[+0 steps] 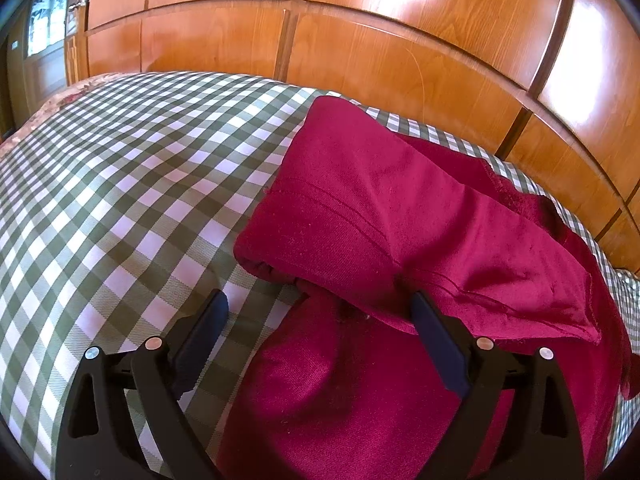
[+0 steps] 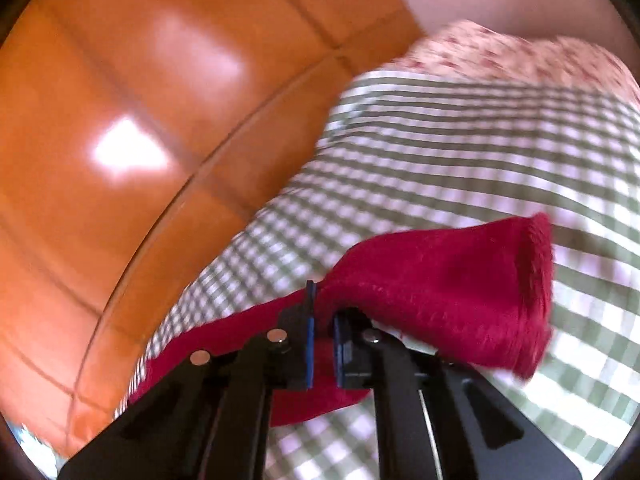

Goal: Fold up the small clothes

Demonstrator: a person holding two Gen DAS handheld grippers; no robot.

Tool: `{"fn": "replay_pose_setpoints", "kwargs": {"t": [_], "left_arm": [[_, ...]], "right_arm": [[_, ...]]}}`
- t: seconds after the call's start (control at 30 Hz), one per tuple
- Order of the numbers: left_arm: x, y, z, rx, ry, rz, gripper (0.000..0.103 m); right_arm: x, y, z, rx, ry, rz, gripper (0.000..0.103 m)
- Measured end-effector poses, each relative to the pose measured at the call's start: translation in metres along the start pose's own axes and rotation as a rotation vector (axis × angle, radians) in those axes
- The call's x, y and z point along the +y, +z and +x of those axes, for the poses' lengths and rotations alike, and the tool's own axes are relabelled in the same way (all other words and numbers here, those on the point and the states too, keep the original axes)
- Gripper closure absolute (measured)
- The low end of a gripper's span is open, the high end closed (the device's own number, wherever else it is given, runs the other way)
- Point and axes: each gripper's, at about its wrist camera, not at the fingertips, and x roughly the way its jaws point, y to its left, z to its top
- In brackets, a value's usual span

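Observation:
A dark red fleece garment (image 1: 360,216) lies partly folded on the green-and-white checked bedsheet (image 1: 120,184), one layer doubled over another. My left gripper (image 1: 318,306) hovers low over its near edge, open, with its right finger (image 1: 432,332) against the folded flap and its left finger (image 1: 204,328) over bare sheet. In the right wrist view my right gripper (image 2: 324,306) is shut on the red garment (image 2: 440,288). It pinches a bunched part, and a sleeve-like end with an open cuff (image 2: 534,272) hangs lifted off the sheet to the right. This view is motion-blurred.
A glossy wooden wardrobe (image 1: 360,40) runs close along the bed's far side. A floral cover (image 2: 520,56) lies at one end of the bed. The checked sheet (image 2: 480,152) stretches wide to the left of the garment.

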Motion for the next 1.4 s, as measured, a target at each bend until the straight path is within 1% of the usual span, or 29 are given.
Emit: {"fn": "replay_pose_setpoints", "kwargs": {"t": [0.13,0.3,0.33,0.47,0.57,0.63,0.67,0.7,0.73,0.77,0.8,0.83,0.87,0.9,0.93,0.97,1.0,1.03,1.07,1.13,1.2,1.23,1.3,1.4], "left_arm": [[0.0,0.0,0.0,0.0,0.0,0.0,0.011],[0.0,0.0,0.0,-0.001,0.0,0.001,0.011],[0.0,0.0,0.0,0.0,0.0,0.0,0.011],[0.001,0.0,0.0,-0.001,-0.001,-0.001,0.011],[0.001,0.0,0.001,0.001,-0.004,-0.002,0.011],[0.0,0.0,0.002,0.004,-0.009,-0.002,0.011],[0.0,0.001,0.002,0.005,-0.011,-0.003,0.011],[0.0,0.001,0.002,0.005,-0.012,-0.004,0.011],[0.0,0.001,0.002,0.005,-0.013,-0.004,0.011],[0.0,0.001,0.002,0.005,-0.015,-0.004,0.011],[0.001,0.001,0.003,0.005,-0.018,-0.005,0.011],[0.001,0.001,0.003,0.005,-0.019,-0.006,0.011],[0.001,0.001,0.003,0.004,-0.019,-0.005,0.011],[0.001,0.001,0.003,0.003,-0.021,-0.005,0.011],[0.0,0.002,0.003,0.003,-0.023,-0.004,0.011],[0.001,0.001,0.002,0.002,-0.026,-0.004,0.011],[0.001,0.001,0.002,-0.002,-0.035,-0.003,0.011],[0.0,0.002,0.002,-0.004,-0.042,-0.002,0.011],[0.0,0.002,0.001,-0.006,-0.046,-0.001,0.011],[0.0,0.002,-0.002,-0.018,-0.056,0.002,0.011],[-0.001,0.002,-0.007,-0.032,-0.072,0.005,0.011],[-0.004,0.004,-0.011,-0.033,-0.09,0.015,0.011],[-0.012,0.006,-0.02,-0.03,-0.13,0.045,0.011],[-0.038,0.009,-0.043,-0.052,-0.233,0.125,0.011]], "right_arm": [[0.045,-0.016,0.004,0.019,0.036,-0.136,0.096],[0.11,-0.046,0.014,0.058,0.108,-0.317,0.096],[0.128,-0.057,0.017,0.071,0.129,-0.37,0.096],[0.18,-0.104,0.032,0.136,0.205,-0.551,0.096],[0.208,-0.146,0.049,0.221,0.24,-0.685,0.096],[0.22,-0.177,0.063,0.293,0.225,-0.779,0.089],[0.223,-0.189,0.07,0.325,0.218,-0.82,0.076],[0.225,-0.199,0.075,0.351,0.214,-0.859,0.049],[0.226,-0.208,0.076,0.363,0.206,-0.888,0.038],[0.224,-0.215,0.076,0.358,0.199,-0.918,0.031],[0.221,-0.218,0.073,0.339,0.206,-0.934,0.026],[0.217,-0.219,0.068,0.316,0.206,-0.936,0.023],[0.214,-0.217,0.063,0.284,0.195,-0.931,0.015],[0.209,-0.212,0.059,0.225,0.168,-0.917,0.007],[0.2,-0.203,0.052,0.14,0.124,-0.887,0.006],[0.193,-0.196,0.047,0.079,0.082,-0.858,0.004],[0.189,-0.19,0.043,0.034,0.038,-0.83,0.002],[0.184,-0.184,0.043,0.003,-0.007,-0.802,0.002],[0.174,-0.178,0.045,-0.027,-0.08,-0.745,0.002],[0.154,-0.166,0.053,-0.017,-0.154,-0.635,0.002],[0.143,-0.158,0.062,0.002,-0.195,-0.567,0.002],[0.136,-0.155,0.067,0.017,-0.196,-0.532,0.002],[0.126,-0.152,0.067,0.037,-0.194,-0.502,0.002],[0.124,-0.152,0.07,0.051,-0.202,-0.498,0.002]]}}
